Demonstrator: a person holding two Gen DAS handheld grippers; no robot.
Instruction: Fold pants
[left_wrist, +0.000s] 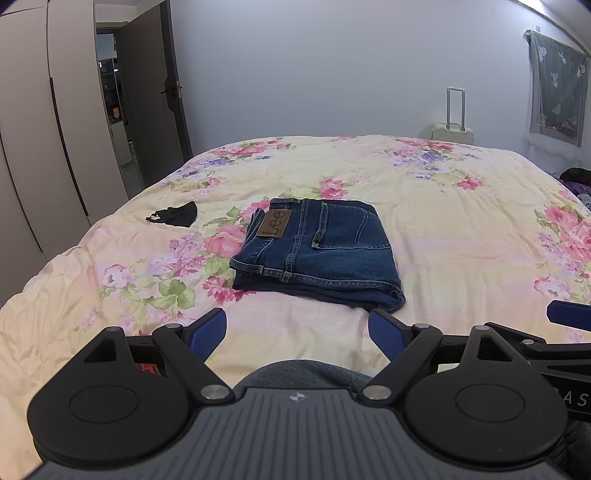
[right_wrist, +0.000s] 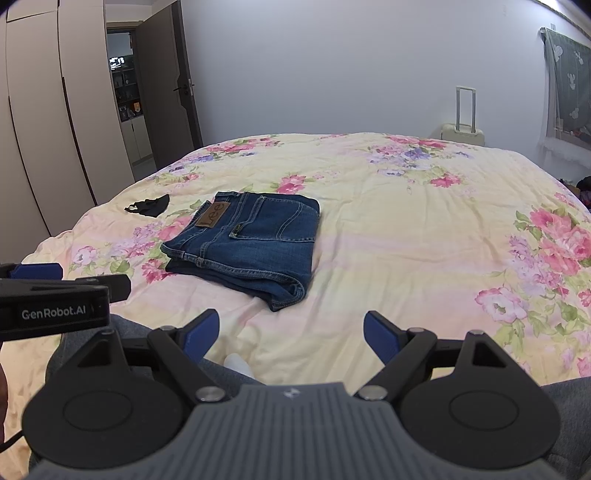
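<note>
Dark blue jeans (left_wrist: 317, 251) lie folded into a compact rectangle on the floral bedspread (left_wrist: 461, 236), back pocket and brown leather patch facing up. My left gripper (left_wrist: 297, 334) hovers just short of their near edge, open, with nothing between its blue pads. In the right wrist view the same jeans (right_wrist: 247, 243) sit ahead and to the left. My right gripper (right_wrist: 290, 338) is open and empty, held back near the bed's front. The left gripper's body (right_wrist: 55, 299) shows at the left edge of that view.
A small black cloth (left_wrist: 173, 216) lies on the bed left of the jeans. Grey trouser fabric of the person (left_wrist: 303, 373) is under the grippers. Wardrobe doors (left_wrist: 44, 129) and an open door stand left; a suitcase (left_wrist: 452, 129) stands behind the bed.
</note>
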